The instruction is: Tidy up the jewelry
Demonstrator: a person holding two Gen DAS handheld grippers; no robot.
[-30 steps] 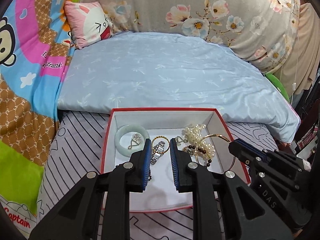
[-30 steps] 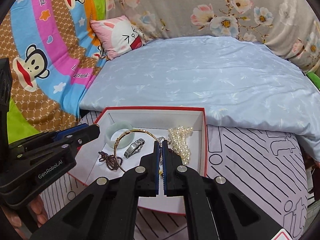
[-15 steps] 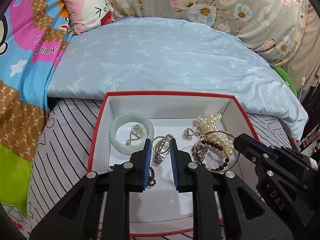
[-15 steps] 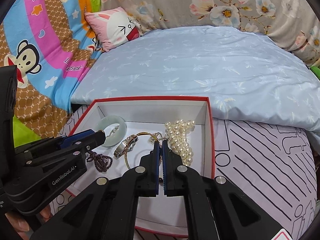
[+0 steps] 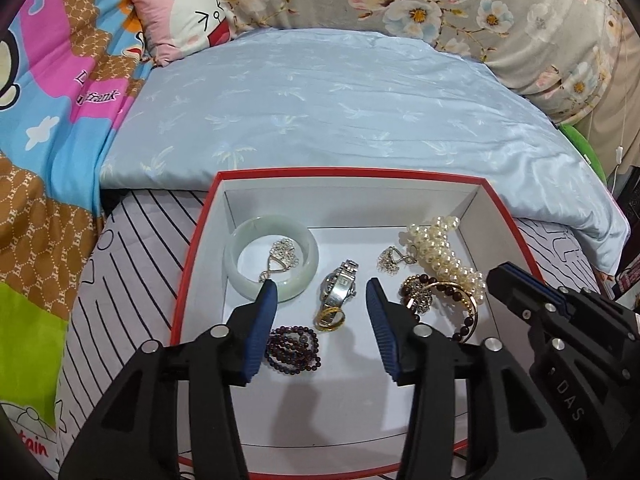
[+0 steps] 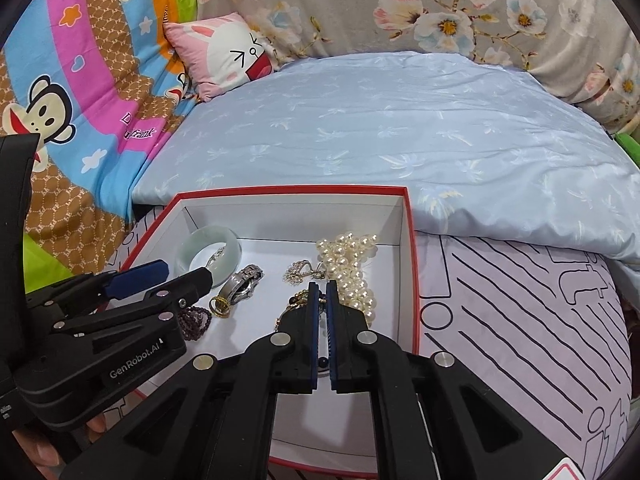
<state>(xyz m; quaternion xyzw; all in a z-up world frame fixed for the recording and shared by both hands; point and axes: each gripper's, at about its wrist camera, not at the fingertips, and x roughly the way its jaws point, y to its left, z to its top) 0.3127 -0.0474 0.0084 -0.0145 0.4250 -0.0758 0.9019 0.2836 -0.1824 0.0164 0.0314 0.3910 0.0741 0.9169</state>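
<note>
A red-rimmed white box (image 5: 344, 172) holds the jewelry. My left gripper (image 5: 320, 286) hangs low over the box floor and its jaws are opening. A silver watch (image 5: 340, 284) and a gold ring (image 5: 329, 318) lie loose between the fingers, touched by neither pad. A pale jade bangle (image 5: 236, 248) with a silver chain (image 5: 282, 256) inside it sits by the left finger. Purple beads (image 5: 294, 350) lie below. My right gripper (image 6: 322, 287) is shut on the gold bangle (image 5: 474, 304), which is tangled with dark beads, beside the pearls (image 6: 352, 264).
The box rests on a lilac striped sheet (image 6: 520, 320). A light blue quilt (image 5: 340, 100) lies just behind it. A pink rabbit pillow (image 5: 180, 20) and a cartoon blanket (image 5: 48, 120) are at the left. A floral cushion (image 5: 480, 8) lines the back. A hand (image 6: 44, 452) grips the left tool.
The left jaws have spread apart, and the watch and ring that were between the pads now lie free on the box floor. Both grippers sank toward the box. The right stays shut.
</note>
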